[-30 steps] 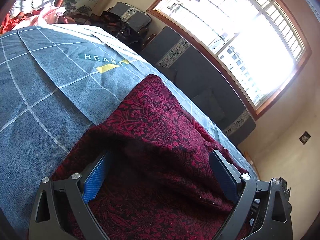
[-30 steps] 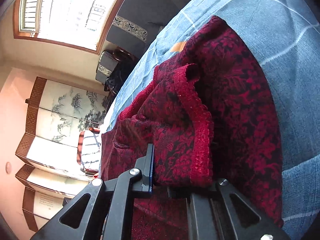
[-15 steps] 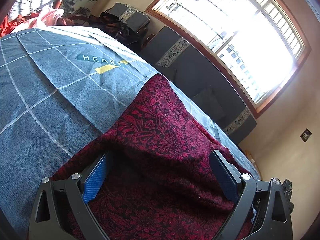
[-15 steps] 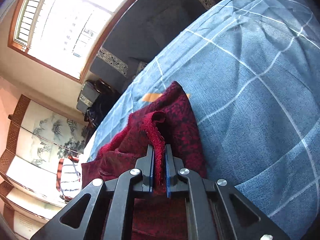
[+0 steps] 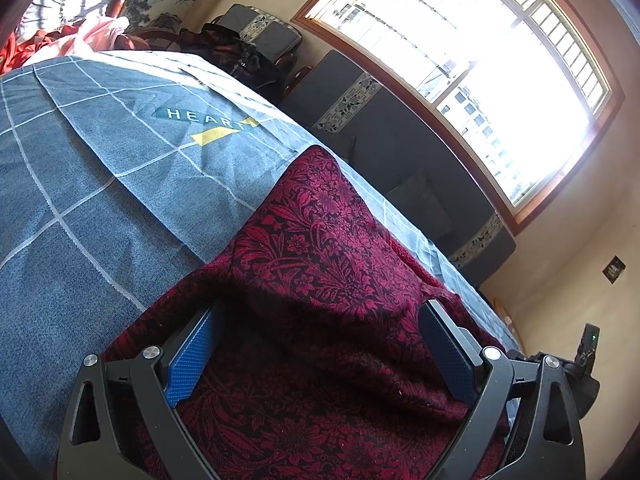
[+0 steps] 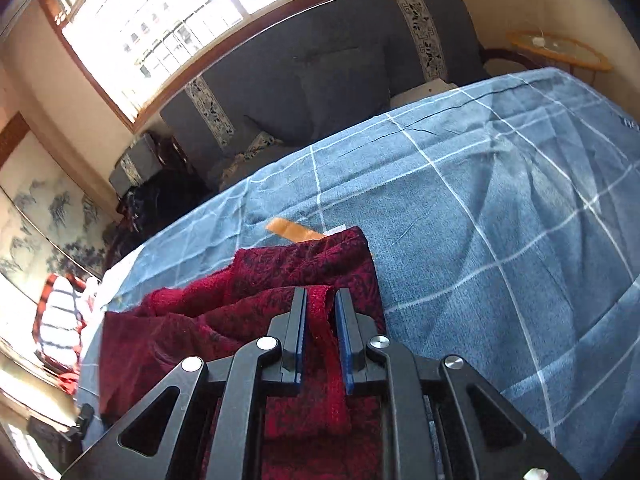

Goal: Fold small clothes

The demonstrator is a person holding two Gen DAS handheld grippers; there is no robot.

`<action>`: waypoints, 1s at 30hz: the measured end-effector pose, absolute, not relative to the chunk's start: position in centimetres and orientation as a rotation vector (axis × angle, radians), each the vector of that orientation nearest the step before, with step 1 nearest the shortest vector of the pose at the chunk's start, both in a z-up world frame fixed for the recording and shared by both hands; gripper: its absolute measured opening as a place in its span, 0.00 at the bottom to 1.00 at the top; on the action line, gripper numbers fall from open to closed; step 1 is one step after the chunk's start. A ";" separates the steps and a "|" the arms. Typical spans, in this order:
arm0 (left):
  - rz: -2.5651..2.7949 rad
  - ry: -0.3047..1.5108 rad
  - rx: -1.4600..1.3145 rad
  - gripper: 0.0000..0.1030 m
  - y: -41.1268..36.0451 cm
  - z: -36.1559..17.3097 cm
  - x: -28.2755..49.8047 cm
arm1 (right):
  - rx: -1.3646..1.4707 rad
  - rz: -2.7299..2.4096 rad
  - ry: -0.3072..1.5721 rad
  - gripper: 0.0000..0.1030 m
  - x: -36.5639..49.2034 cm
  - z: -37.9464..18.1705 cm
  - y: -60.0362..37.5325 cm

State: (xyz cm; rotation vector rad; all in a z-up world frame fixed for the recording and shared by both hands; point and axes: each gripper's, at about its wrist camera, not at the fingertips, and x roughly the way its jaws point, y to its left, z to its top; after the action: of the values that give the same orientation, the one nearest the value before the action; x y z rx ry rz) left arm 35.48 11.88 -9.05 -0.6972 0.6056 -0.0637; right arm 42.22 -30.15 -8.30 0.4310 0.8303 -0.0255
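A dark red floral garment [image 5: 312,248] lies on the blue checked bed cover [image 5: 80,200]. In the left wrist view my left gripper [image 5: 320,308] stands wide open. The cloth spreads between its blue pads [image 5: 188,360] and drapes over the fingertips. In the right wrist view the garment [image 6: 280,276] is bunched in folds to the left. My right gripper [image 6: 322,296] has the garment's thick red hem between its narrow jaws. These jaws are opening slightly, with the hem still pinched and lifted off the bed cover [image 6: 480,220].
A dark sofa [image 5: 400,140] runs under the bright window beyond the bed's far edge. Loose clothes [image 5: 80,36] are piled at the far left. An orange label [image 6: 288,228] shows on the cover behind the garment. A small round table [image 6: 560,48] stands at the back right.
My right gripper closed on the red hem, then rose and rolled upright with it, pulling the garment's edge up. The left gripper kept still and open.
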 end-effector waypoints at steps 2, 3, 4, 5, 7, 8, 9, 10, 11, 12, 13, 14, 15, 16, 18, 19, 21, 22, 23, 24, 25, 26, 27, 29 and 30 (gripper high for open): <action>-0.062 0.607 -0.696 0.94 11.8 -9.1 35.5 | 0.290 -0.079 0.904 0.15 43.8 -9.7 -28.3; -0.061 0.611 -0.693 0.94 11.9 -9.1 35.7 | 0.244 -0.089 0.932 0.15 44.4 -10.5 -27.6; -0.059 0.615 -0.690 0.94 11.9 -9.2 35.8 | 0.192 -0.098 0.933 0.15 44.4 -11.0 -26.9; -0.057 0.619 -0.686 0.94 11.8 -9.2 35.8 | 0.134 -0.116 0.922 0.15 44.4 -10.9 -26.2; -0.053 0.626 -0.679 0.94 11.8 -9.3 35.9 | 0.064 -0.140 0.930 0.16 44.5 -11.1 -25.4; -0.052 0.631 -0.674 0.94 11.7 -9.3 35.9 | 0.023 -0.148 0.924 0.16 44.5 -11.2 -24.9; -0.051 0.635 -0.669 0.94 11.7 -9.3 35.9 | -0.017 -0.159 0.912 0.16 44.4 -11.2 -24.4; -0.048 0.637 -0.664 0.94 11.6 -9.3 35.9 | -0.054 -0.174 0.895 0.16 44.2 -11.3 -23.8; -0.044 0.639 -0.659 0.94 11.6 -9.3 35.9 | -0.085 -0.191 0.879 0.16 43.9 -11.4 -23.3; -0.040 0.643 -0.651 0.94 11.5 -9.2 35.9 | -0.113 -0.208 0.869 0.16 44.0 -11.6 -22.7; -0.037 0.647 -0.642 0.94 11.4 -9.2 35.9 | -0.137 -0.222 0.864 0.16 44.1 -11.6 -22.3; -0.033 0.652 -0.633 0.94 11.4 -9.2 35.9 | -0.152 -0.232 0.860 0.16 44.1 -11.7 -22.1; -0.028 0.655 -0.624 0.94 11.2 -9.0 35.9 | -0.161 -0.237 0.855 0.16 44.0 -11.6 -21.9; -0.020 0.658 -0.612 0.94 11.0 -9.0 35.8 | -0.167 -0.242 0.852 0.16 44.1 -11.4 -21.8; 0.005 0.666 -0.575 0.94 10.5 -8.6 35.8 | -0.192 -0.258 0.848 0.16 44.2 -11.4 -21.5; 0.018 0.667 -0.549 0.94 10.2 -8.4 35.7 | -0.207 -0.262 0.846 0.16 44.2 -11.4 -21.3; 0.044 0.663 -0.484 0.94 9.6 -7.7 35.2 | -0.195 -0.246 0.846 0.17 43.8 -11.0 -21.7; 0.061 0.655 -0.443 0.94 9.2 -7.1 34.7 | -0.149 -0.235 0.849 0.17 43.3 -10.4 -22.3; 0.077 0.640 -0.403 0.94 8.9 -6.6 34.0 | -0.062 -0.225 0.835 0.18 42.2 -9.3 -23.1; 0.089 0.615 -0.365 0.94 8.6 -6.0 33.0 | 0.040 -0.207 0.792 0.20 40.4 -8.0 -24.0; 0.099 0.591 -0.332 0.94 8.3 -5.5 31.9 | 0.121 -0.185 0.744 0.23 38.4 -6.7 -24.6; 0.104 0.573 -0.305 0.94 8.0 -5.1 30.9 | 0.182 -0.157 0.705 0.29 36.2 -5.7 -25.1; 0.101 0.565 -0.283 0.94 7.7 -4.6 30.0 | 0.232 -0.120 0.678 0.38 34.1 -4.9 -25.4; 0.084 0.562 -0.249 0.94 7.2 -4.0 28.2 | 0.305 -0.036 0.650 0.51 29.7 -4.1 -25.5; 0.083 0.564 -0.232 0.94 6.9 -3.8 27.4 | 0.320 -0.004 0.637 0.53 27.5 -3.9 -25.3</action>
State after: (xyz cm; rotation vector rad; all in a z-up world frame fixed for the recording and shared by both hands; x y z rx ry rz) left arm 27.43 6.89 -3.75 -0.2322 0.5644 0.0829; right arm 27.46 -25.35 -3.91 0.3198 0.6372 -0.0043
